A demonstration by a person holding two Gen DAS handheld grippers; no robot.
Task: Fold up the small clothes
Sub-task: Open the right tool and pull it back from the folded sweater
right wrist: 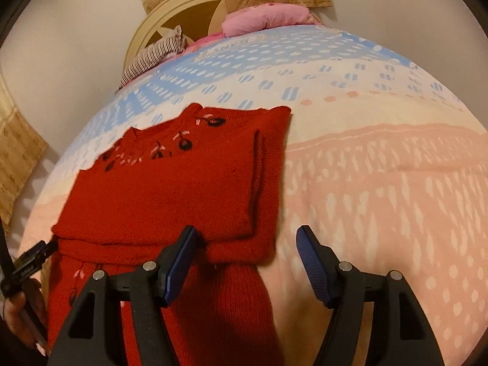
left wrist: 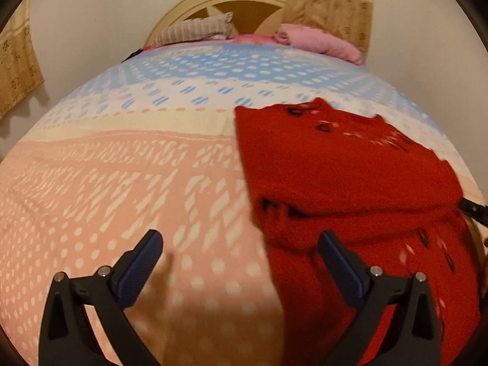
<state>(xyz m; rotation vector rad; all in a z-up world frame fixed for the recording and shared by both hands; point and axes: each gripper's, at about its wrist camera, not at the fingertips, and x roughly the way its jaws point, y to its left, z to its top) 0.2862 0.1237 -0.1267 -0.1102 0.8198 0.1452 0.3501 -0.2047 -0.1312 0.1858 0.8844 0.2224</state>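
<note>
- On the bed (left wrist: 128, 183), under a pink, cream and blue patterned cover, everything in the scene lies; a rounded cream headboard (left wrist: 213, 0) closes the far end against a pale wall, with tan patterned curtains (left wrist: 332, 3) behind it.
- Red knit sweater (right wrist: 170, 189): lies on the cover, partly folded. Upper part is doubled into a flat panel with black and pink embroidery near the far edge; one side is folded in along a vertical crease. The lower part runs out from under the panel toward the cameras, in the right wrist view as a narrow ribbed length.
- Pink pillow (right wrist: 268, 15) and a striped cloth bundle (right wrist: 152, 58) sit at the head of the bed, well apart from the sweater.
- Left gripper (left wrist: 241, 244): jaws wide, nothing between them; one finger over bare cover, the other in front of the sweater's near part. Contact cannot be told.
- Right gripper (right wrist: 247, 238): jaws stand wide, not clamped. The near corner of the folded panel lies between them, against the left-hand finger; the other finger is over bare cover.
- A hand (right wrist: 18, 314) shows at the lower left edge of the right wrist view, beside black gripper hardware.
</note>
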